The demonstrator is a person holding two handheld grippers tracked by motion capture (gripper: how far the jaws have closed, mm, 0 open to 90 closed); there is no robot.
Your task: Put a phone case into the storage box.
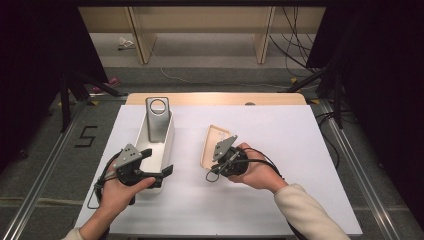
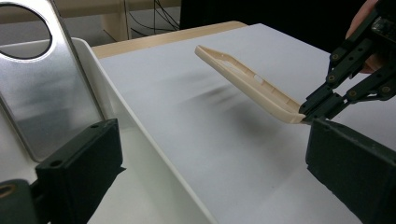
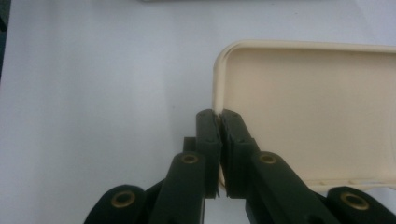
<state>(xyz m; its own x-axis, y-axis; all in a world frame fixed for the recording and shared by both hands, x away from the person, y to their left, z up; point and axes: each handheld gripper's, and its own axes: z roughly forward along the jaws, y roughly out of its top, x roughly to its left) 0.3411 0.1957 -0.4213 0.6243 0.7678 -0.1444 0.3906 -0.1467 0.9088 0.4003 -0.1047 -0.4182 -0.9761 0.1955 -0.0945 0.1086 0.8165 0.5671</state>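
Cream plastic lid point(image 1: 212, 143) was held clear of the white table point(image 1: 280, 150), the right gripper point(image 1: 223, 160) clamped on one near corner.

Its long axis ran away from the person, far end tilted upward. With so thin a bite on the rim, the lid could have twisted or slipped free. The left gripper point(image 1: 159, 169), jaws apart, straddled the wall of the white bin point(image 1: 168, 145) holding a metal plate point(image 1: 157, 117).

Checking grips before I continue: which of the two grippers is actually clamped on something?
The right gripper: its jaws pinch the edge of the cream lid. The left gripper stands open astride the white bin's wall.
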